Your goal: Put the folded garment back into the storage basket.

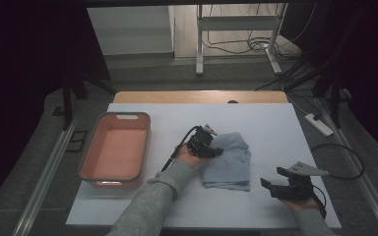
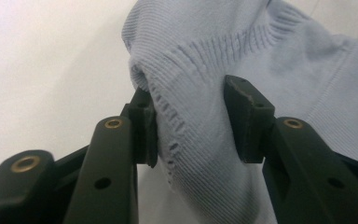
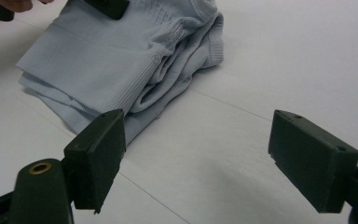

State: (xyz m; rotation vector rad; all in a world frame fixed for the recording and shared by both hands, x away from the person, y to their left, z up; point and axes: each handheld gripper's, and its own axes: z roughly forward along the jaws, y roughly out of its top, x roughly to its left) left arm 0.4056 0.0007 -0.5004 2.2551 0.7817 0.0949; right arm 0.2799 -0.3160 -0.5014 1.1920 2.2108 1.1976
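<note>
On the white bench (image 1: 275,128), a fold of the pale blue knit garment (image 1: 229,160) is pinched by the left tool (image 1: 211,147), while the right tool (image 1: 270,183), jaws wide and empty, is held just beside its edge.

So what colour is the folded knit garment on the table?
Pale blue garment, clearest in the left gripper view.

R gripper (image 3: 193,161) jaws spread wide, nothing btwn them but bare white table (image 3: 279,60). Folded light-blue knit garment (image 3: 121,60) lies just beyond the left finger (image 3: 98,156), well off the right finger (image 3: 310,161).
</note>
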